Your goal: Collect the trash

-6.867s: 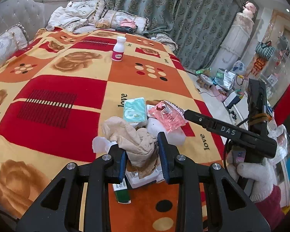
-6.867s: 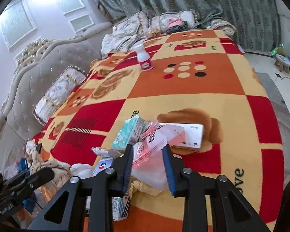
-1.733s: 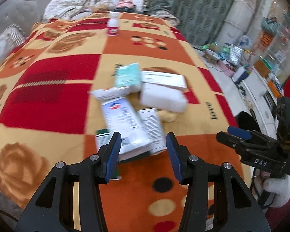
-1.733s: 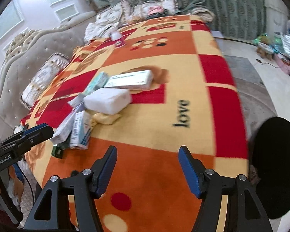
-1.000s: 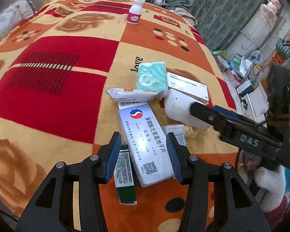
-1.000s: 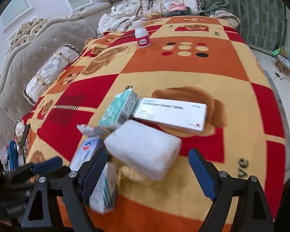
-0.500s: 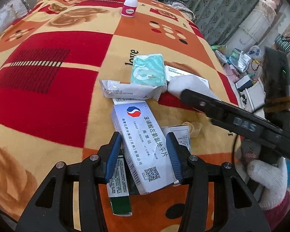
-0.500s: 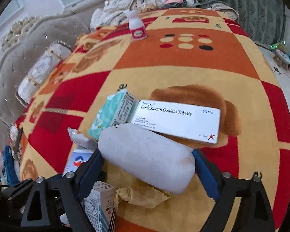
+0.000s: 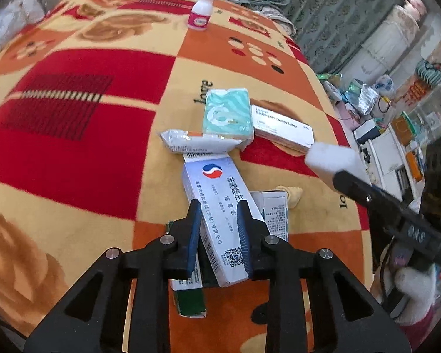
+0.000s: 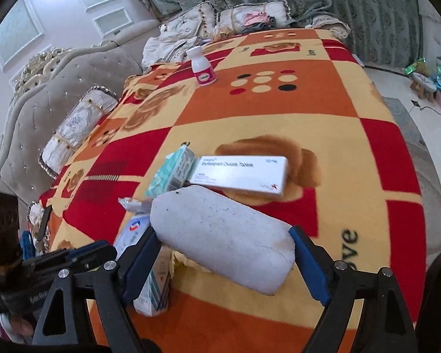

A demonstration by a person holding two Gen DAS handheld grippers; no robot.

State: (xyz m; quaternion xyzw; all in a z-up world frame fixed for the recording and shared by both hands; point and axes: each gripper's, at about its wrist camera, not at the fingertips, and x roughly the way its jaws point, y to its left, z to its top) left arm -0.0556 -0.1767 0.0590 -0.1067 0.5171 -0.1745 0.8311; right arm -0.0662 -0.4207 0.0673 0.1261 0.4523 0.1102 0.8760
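A pile of trash lies on the patterned blanket (image 9: 73,135). My left gripper (image 9: 219,232) has closed on a white and blue medicine box (image 9: 220,206), one finger on each long side. My right gripper (image 10: 223,253) is shut on a white foam block (image 10: 223,235) and holds it lifted off the blanket; the block also shows in the left wrist view (image 9: 332,161). A teal tissue pack (image 9: 227,111), a long white tablet box (image 9: 282,123), a white foil sachet (image 9: 197,142) and smaller boxes (image 9: 275,209) lie around.
A small white bottle with a pink label (image 9: 201,14) stands far back on the blanket. Pillows (image 10: 76,129) and a tufted headboard (image 10: 58,88) are on the left. The floor to the right holds cluttered items (image 9: 367,97). A green-ended box (image 9: 188,294) lies under my left gripper.
My left gripper narrowed onto the white and blue medicine box. My right gripper closed on the foam block and raised it off the blanket.
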